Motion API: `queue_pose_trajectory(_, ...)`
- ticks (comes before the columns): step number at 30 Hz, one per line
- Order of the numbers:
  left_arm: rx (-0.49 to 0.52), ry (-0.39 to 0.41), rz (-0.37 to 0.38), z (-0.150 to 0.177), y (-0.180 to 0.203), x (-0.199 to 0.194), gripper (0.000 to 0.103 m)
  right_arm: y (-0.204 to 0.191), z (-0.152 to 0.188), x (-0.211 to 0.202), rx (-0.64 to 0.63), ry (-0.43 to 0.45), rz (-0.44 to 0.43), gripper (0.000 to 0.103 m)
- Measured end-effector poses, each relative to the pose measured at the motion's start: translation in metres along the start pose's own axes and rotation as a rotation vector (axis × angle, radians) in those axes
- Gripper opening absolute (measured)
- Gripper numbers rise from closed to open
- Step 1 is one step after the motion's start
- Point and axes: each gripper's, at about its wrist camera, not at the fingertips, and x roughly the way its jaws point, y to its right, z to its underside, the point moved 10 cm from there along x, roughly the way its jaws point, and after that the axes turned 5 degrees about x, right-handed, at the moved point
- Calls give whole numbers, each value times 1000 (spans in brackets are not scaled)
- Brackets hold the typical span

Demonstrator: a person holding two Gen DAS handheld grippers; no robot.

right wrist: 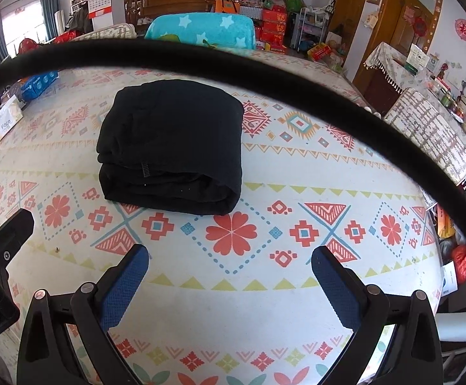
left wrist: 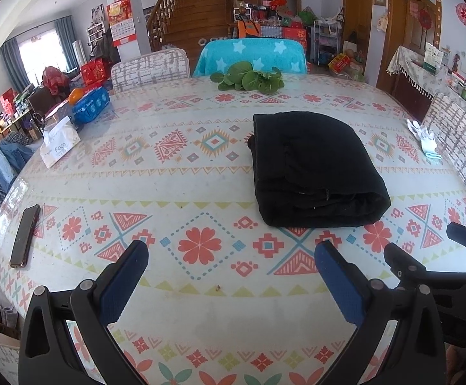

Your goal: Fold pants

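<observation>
- Black pants (left wrist: 316,166) sit folded in a compact bundle on the patterned tablecloth (left wrist: 200,166).
- Our left gripper (left wrist: 229,253) and right gripper (right wrist: 229,256): jaws apart, empty.
- Bundle lies ahead, between both; neither touching.

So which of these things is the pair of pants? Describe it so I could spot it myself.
Start with the big table under its patterned red-and-teal cloth. The pants lie near its middle, ahead of both open grippers, left and right, and touched by neither. They are the only plain black thing there, a thick folded bundle, unlike the leafy greens or white tissue pack.
</observation>
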Motion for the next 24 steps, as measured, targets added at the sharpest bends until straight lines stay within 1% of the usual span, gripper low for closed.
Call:
queue_pose_trajectory(6,1,-26,20,2,3,8,103,5,1,4,25,-11,5,103)
queue_pose_trajectory(11,14,-30,35,2,8,11,103,9,2,7,47,-24,7,103)
queue_pose_trajectory(24,0,-74,60,9,10,21,103,10,4,10,55,-36,10,103)
